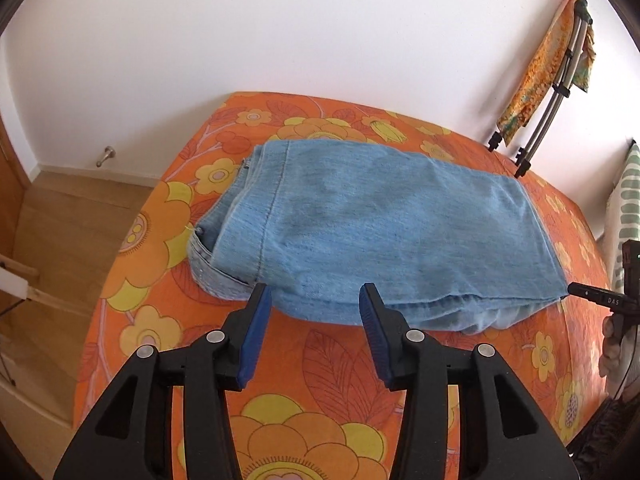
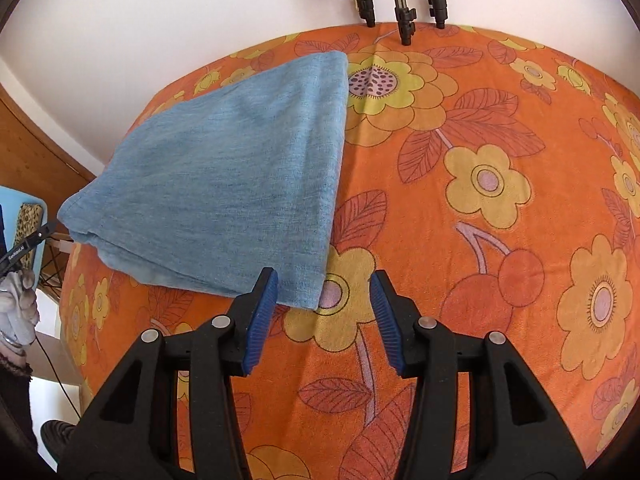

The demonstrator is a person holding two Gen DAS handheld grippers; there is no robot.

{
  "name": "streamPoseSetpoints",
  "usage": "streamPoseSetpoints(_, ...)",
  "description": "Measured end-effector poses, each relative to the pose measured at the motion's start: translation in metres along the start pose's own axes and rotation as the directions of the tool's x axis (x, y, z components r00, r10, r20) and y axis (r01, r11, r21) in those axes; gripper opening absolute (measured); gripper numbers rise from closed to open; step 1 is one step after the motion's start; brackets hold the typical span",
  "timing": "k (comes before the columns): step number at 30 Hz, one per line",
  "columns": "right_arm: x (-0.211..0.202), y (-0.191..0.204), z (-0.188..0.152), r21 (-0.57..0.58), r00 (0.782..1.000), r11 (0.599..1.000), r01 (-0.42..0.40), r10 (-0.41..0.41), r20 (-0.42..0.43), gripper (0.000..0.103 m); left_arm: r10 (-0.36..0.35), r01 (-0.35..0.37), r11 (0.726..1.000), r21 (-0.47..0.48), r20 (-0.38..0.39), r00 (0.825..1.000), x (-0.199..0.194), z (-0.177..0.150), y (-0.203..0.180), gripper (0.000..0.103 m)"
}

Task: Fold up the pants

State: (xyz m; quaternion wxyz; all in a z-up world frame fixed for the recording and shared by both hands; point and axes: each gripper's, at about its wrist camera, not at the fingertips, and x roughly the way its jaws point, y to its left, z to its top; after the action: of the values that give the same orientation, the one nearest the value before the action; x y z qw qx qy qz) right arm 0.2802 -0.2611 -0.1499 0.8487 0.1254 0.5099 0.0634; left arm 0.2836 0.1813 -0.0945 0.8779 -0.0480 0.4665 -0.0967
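Observation:
Light blue jeans (image 1: 380, 232) lie folded in a flat stack on an orange flowered bed cover (image 1: 320, 380), with the waistband (image 1: 208, 272) at the stack's left end. My left gripper (image 1: 314, 289) hovers just before the near edge of the stack, open, with nothing between its blue pads. In the right wrist view the jeans (image 2: 224, 184) fill the upper left. My right gripper (image 2: 324, 274) stands open at their near right corner, its left fingertip over the cloth edge and no fabric pinched.
A folding rack (image 1: 548, 80) draped with patterned cloth leans on the white wall behind the bed; its feet (image 2: 404, 20) rest on the far edge. Wooden floor (image 1: 60, 240) lies left of the bed. A gloved hand (image 2: 16, 308) shows at the left edge.

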Motion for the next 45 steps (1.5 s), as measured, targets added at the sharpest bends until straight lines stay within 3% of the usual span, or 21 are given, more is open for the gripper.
streamPoseSetpoints(8,0.022,0.017,0.005,-0.027,0.999,0.999,-0.042,0.041,-0.018,0.052,-0.092,0.109,0.985,0.135,-0.131,0.987,0.036,-0.030,-0.078,0.045)
streamPoseSetpoints(10,0.024,0.021,0.006,-0.037,1.000,0.999,-0.031,0.031,-0.002,0.040,-0.080,0.105,0.981,0.162,-0.152,0.985,0.047,-0.032,-0.092,0.045)
streamPoseSetpoints(12,0.024,0.023,0.010,-0.048,1.000,0.999,-0.024,0.025,0.017,0.019,-0.096,0.121,0.981,0.150,-0.161,0.982,0.056,-0.029,-0.099,0.045)
streamPoseSetpoints(13,0.023,0.023,0.012,-0.041,0.999,0.998,-0.037,0.038,0.023,0.019,-0.099,0.121,0.982,0.142,-0.155,0.983,0.060,-0.026,-0.102,0.044)
streamPoseSetpoints(14,0.021,0.022,0.014,-0.027,0.998,0.998,-0.054,0.055,0.030,0.017,-0.113,0.134,0.982,0.134,-0.153,0.982,0.063,-0.023,-0.105,0.038)
streamPoseSetpoints(15,0.019,0.021,0.016,-0.015,0.997,0.998,-0.069,0.069,0.042,0.016,-0.128,0.147,0.981,0.130,-0.149,0.981,0.065,-0.020,-0.108,0.021)
streamPoseSetpoints(17,0.012,0.022,0.022,-0.016,0.994,0.997,-0.078,0.079,0.072,0.015,-0.123,0.142,0.979,0.145,-0.133,0.983,0.066,-0.013,-0.113,0.011)
streamPoseSetpoints(20,0.007,0.028,0.028,-0.047,0.992,0.998,-0.051,0.056,0.109,0.014,-0.103,0.121,0.981,0.154,-0.118,0.988,0.067,0.003,-0.117,0.008)
streamPoseSetpoints(29,0.012,0.028,0.034,-0.056,0.993,0.998,-0.032,0.038,0.115,0.014,-0.062,0.078,0.987,0.142,-0.119,0.991,0.083,0.040,-0.123,0.008)
streamPoseSetpoints(31,0.014,0.027,0.035,-0.050,0.993,0.998,-0.037,0.042,0.109,0.014,-0.084,0.098,0.985,0.143,-0.104,0.991,0.077,0.040,-0.125,0.008)
streamPoseSetpoints(37,0.015,0.024,0.037,-0.047,0.994,0.998,-0.050,0.054,0.093,0.014,-0.057,0.077,0.968,0.239,-0.089,0.994,0.044,0.011,-0.137,0.012)
streamPoseSetpoints(41,0.016,0.022,0.032,-0.038,0.996,0.998,-0.044,0.047,0.073,0.014,-0.030,0.051,0.974,0.221,-0.097,0.995,0.037,-0.016,-0.136,0.014)
streamPoseSetpoints(45,0.013,0.026,0.020,-0.068,0.998,0.997,-0.021,0.025,0.053,0.015,0.013,-0.003,0.981,0.194,-0.051,0.999,0.036,-0.037,-0.143,0.032)
